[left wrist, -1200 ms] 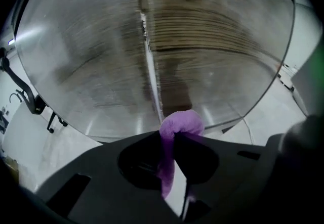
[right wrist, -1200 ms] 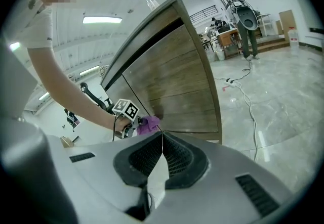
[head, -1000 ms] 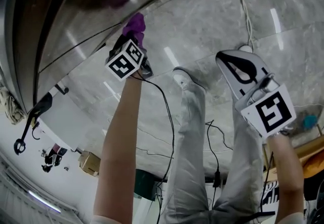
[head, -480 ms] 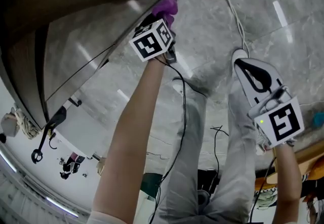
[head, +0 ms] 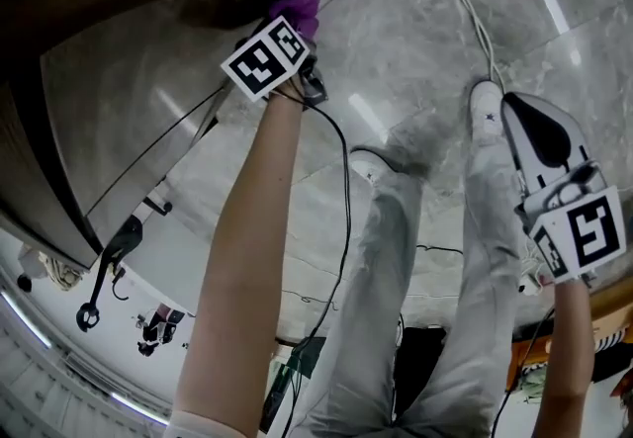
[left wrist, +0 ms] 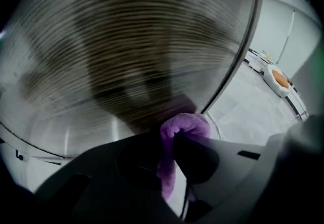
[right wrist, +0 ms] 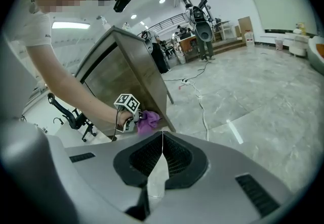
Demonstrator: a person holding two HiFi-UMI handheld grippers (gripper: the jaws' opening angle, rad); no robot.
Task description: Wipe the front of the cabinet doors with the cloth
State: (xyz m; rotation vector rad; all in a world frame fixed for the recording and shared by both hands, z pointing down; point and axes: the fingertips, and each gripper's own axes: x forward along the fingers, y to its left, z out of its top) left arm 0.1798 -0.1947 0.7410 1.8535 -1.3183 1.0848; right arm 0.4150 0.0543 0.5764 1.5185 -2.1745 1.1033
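While left tool (left wrist: 172, 153) pinches cloth (left wrist: 185, 125) at door (left wrist: 126, 51) edge, we should press flat, stroke evenly; right tool (right wrist: 161, 153) pressed together, empty.

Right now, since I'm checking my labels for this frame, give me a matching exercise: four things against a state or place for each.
Things:
1. left gripper
2. right gripper
3. cloth
4. white cable

States or places:
A. lying on the floor
B. fingers shut, nothing between them
C. purple, at the cabinet door
D. fingers shut on the cloth

Pairs: 1-D, 2-B, 3-C, 4-A.
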